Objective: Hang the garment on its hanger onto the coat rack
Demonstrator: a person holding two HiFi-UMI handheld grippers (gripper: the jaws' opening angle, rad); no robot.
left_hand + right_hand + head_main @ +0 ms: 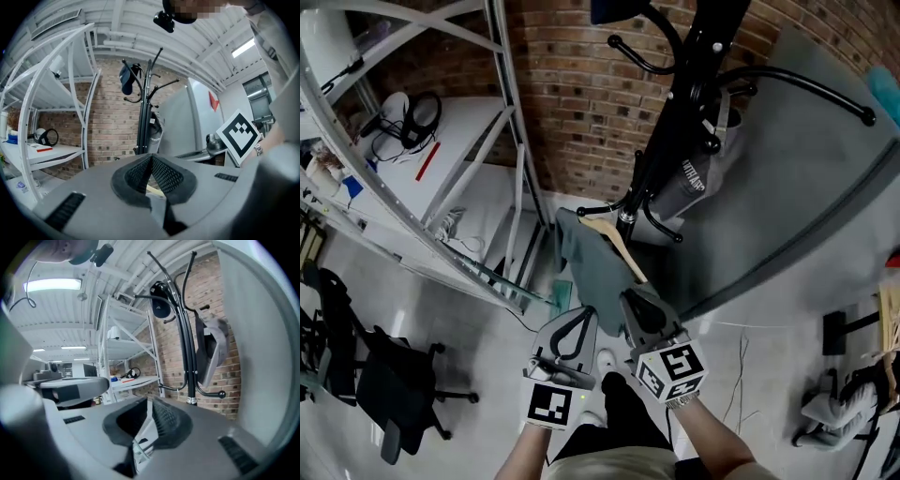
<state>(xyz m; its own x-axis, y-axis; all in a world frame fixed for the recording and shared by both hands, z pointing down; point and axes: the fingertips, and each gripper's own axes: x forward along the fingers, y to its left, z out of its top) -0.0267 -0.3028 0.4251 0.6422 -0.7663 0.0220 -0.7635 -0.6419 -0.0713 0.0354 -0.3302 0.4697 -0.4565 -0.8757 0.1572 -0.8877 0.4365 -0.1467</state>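
A grey-green garment hangs on a wooden hanger just in front of both grippers, short of the black coat rack. My left gripper is at the garment's lower edge. In the left gripper view its jaws meet at the tip, with a bit of wood and grey cloth showing in the gap behind. My right gripper sits at the bare end of the hanger's arm. Its jaws stand almost together around a thin pale strip. The rack rises ahead of it.
A grey bag and a dark cap hang on the rack. White metal shelving stands left, against the brick wall. A black office chair is at lower left, a grey partition at right, and shoes and cables at lower right.
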